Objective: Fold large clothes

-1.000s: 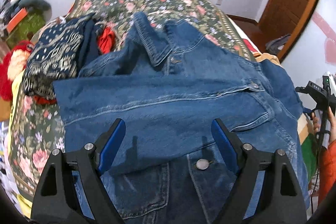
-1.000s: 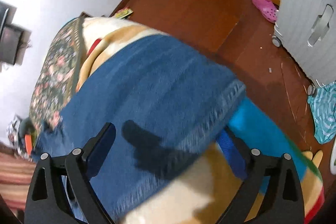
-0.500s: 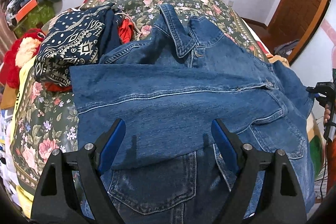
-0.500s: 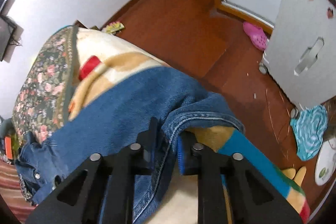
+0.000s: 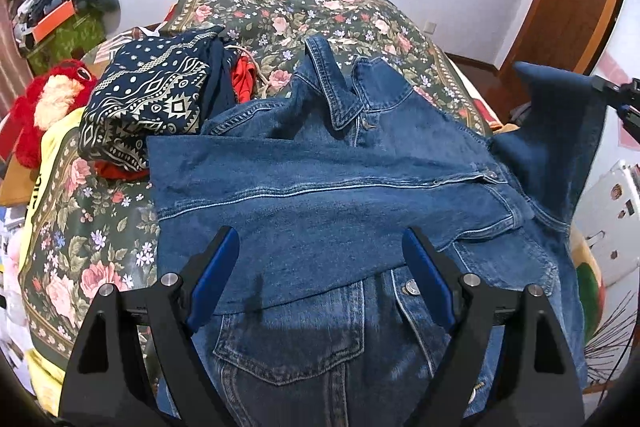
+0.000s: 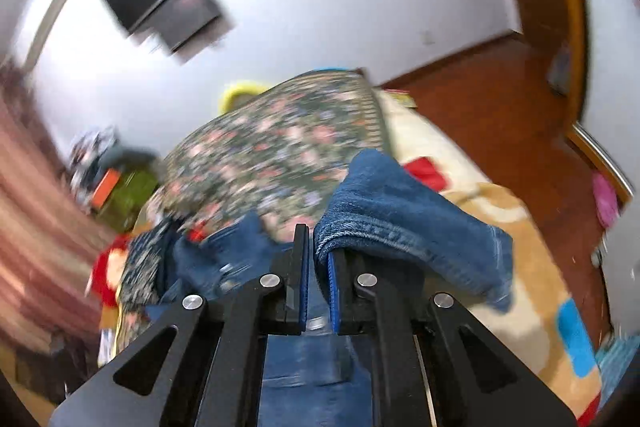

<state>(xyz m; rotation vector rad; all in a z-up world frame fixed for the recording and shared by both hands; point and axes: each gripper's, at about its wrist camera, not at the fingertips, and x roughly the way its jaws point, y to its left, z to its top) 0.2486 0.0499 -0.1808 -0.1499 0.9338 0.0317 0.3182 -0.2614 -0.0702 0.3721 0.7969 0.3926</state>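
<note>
A denim jacket lies front up across the near end of a bed covered in a dark floral spread. One sleeve is already folded flat across the chest. Near the bed's left edge sits a folded patterned cloth, just beside the jacket's shoulder.

The left gripper hovers over the jacket's lower front with its jaws spread wide, gripping nothing.

The right gripper is clenched on the other sleeve, which bunches over its fingers. In the left view that sleeve stands lifted in the air over the bed's right edge. The right view is badly blurred, so how deep the cloth sits between the jaws is hard to judge.

Risk: the grip seems to be on a small bunch of heavy denim. A quick swing could pull it free, or drag the jacket and disturb the sleeve already folded.

Half a second ago the right gripper was pinching the sleeve cuff low at the bed's edge, facing the floor. Now it has risen and tilted toward the wall. The left gripper has barely moved.
</note>
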